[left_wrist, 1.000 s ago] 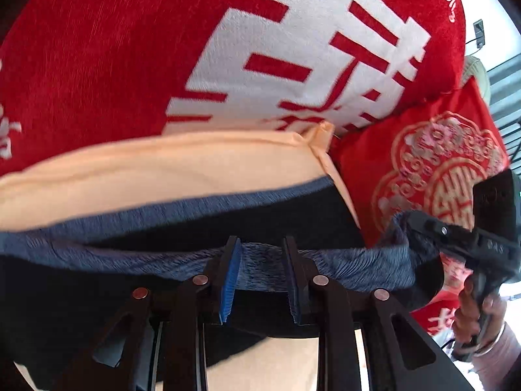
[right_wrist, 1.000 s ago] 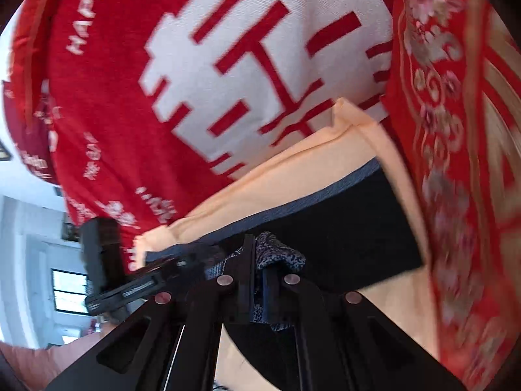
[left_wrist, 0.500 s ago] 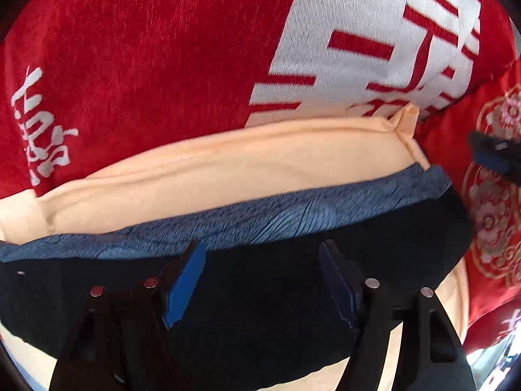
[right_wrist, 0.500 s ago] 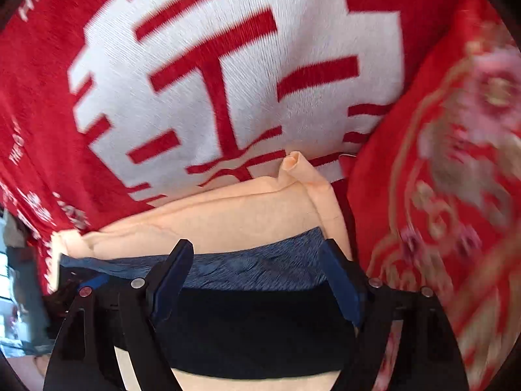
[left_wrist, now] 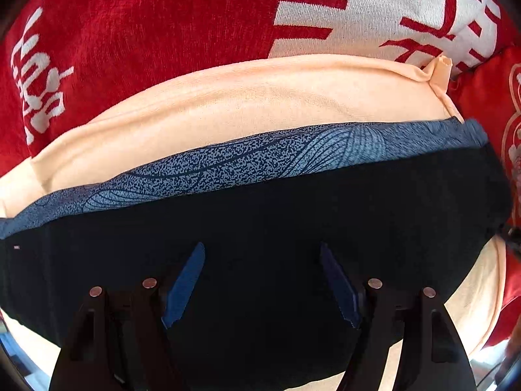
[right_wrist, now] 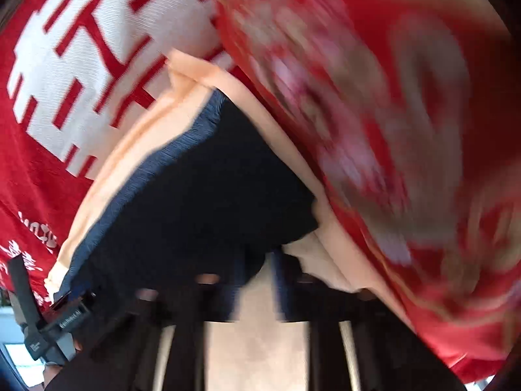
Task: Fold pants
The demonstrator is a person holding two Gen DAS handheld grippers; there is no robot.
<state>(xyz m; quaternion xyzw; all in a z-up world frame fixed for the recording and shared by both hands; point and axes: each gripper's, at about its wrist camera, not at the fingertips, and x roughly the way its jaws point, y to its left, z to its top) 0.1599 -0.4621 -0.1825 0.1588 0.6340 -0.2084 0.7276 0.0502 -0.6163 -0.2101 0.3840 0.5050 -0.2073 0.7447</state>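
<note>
Black pants [left_wrist: 293, 215] with a blue patterned waistband [left_wrist: 260, 159] lie flat and folded on a peach cloth [left_wrist: 260, 97]. My left gripper [left_wrist: 260, 249] hovers straight over the black cloth. Its jaws are opening, and its blue pads [left_wrist: 185, 283] press on nothing. In the blurred right wrist view, my right gripper [right_wrist: 260, 270] is at the pants' [right_wrist: 202, 195] near right corner. A tip of black cloth sits between its fingers, which are drawn close together.
Everything rests on a red blanket [left_wrist: 146, 32] with large white characters. A red embroidered cushion [right_wrist: 390, 130] crowds the pants' right side. The left gripper's black body [right_wrist: 62, 322] shows at the lower left of the right wrist view.
Both grippers let go of the raised waistband and sank. The pants now lie flat. The left stayed open over the cloth; the right opened wide, swung to the right corner and closed.
</note>
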